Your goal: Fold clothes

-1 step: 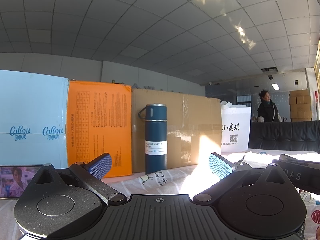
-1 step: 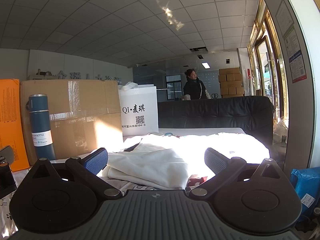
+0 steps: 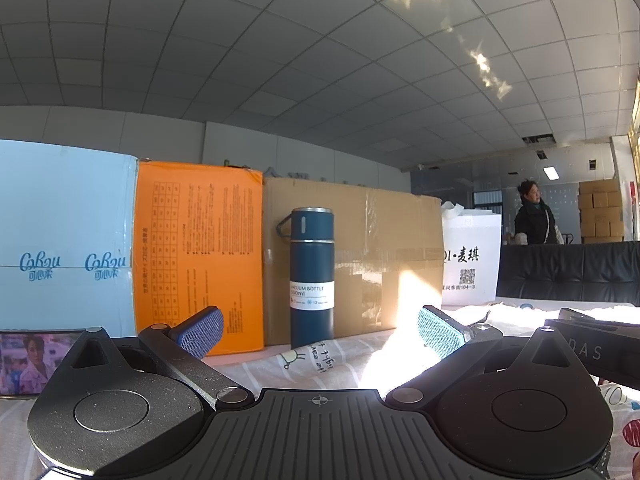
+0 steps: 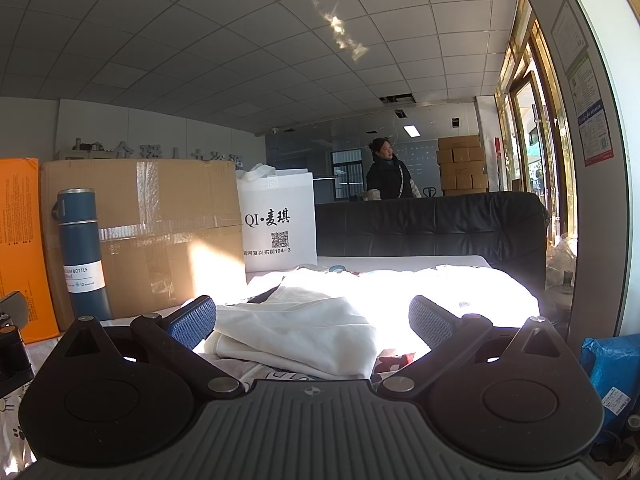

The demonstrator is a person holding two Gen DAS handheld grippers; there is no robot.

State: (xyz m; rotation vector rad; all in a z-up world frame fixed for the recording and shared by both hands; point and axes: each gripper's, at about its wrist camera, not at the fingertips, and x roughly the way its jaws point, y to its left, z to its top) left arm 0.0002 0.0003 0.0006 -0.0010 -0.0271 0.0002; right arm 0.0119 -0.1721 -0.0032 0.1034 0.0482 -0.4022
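Both fingers of your right gripper (image 4: 312, 320) are spreading wide, holding nothing, with the white garment (image 4: 304, 332) lying crumpled between and just beyond them. Your left gripper (image 3: 320, 330) is gaping empty too, pointing at the blue vacuum bottle (image 3: 312, 276), left of the garment.

Both wrist cameras sit low above table, level, facing forward. Left view squarely faces blue vacuum bottle (image 3: 311, 276), near. Right view looks further right, bottle at left edge. Shared: bottle, brown carton (image 3: 384, 256), white box (image 3: 472, 256).
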